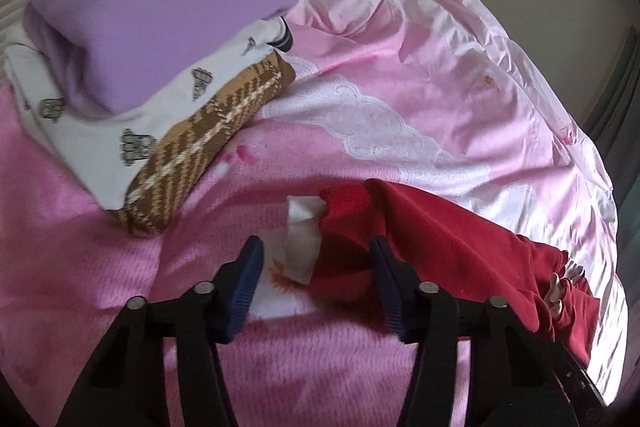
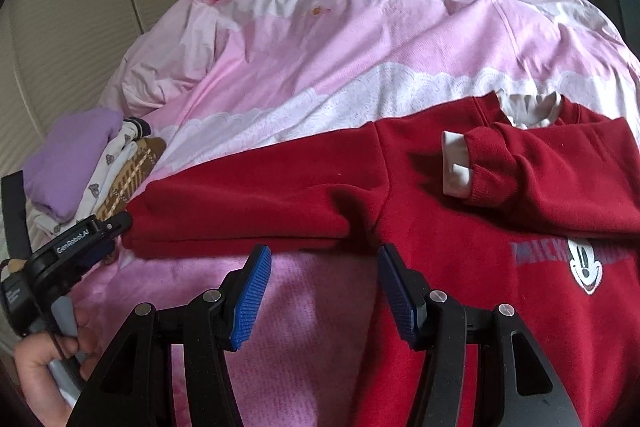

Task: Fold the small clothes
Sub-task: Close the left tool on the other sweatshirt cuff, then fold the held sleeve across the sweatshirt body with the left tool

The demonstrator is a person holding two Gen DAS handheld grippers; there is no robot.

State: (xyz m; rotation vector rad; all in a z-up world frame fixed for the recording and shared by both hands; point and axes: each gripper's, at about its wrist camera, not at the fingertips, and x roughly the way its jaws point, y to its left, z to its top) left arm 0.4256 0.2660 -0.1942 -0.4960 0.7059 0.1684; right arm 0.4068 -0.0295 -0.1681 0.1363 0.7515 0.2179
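Note:
A red sweatshirt (image 2: pixel 500 195) with a mouse print lies flat on the pink bedspread (image 2: pixel 340 67). Its right sleeve is folded across the chest, white cuff (image 2: pixel 456 167) showing. Its left sleeve (image 2: pixel 248 207) stretches out to the left. My left gripper (image 1: pixel 316 259) is open, its jaws on either side of that sleeve's white cuff (image 1: pixel 302 239) and red end (image 1: pixel 348 239). It also shows in the right wrist view (image 2: pixel 120 227) at the sleeve's tip. My right gripper (image 2: pixel 324 267) is open and empty, just below the sleeve near the armpit.
A stack of folded clothes lies at the left: a purple piece (image 1: pixel 152 15) on top, a white printed piece (image 1: pixel 100 147) and a brown patterned knit (image 1: pixel 192 155) below. A beige wall stands behind the bed. The bed's edge curves at right.

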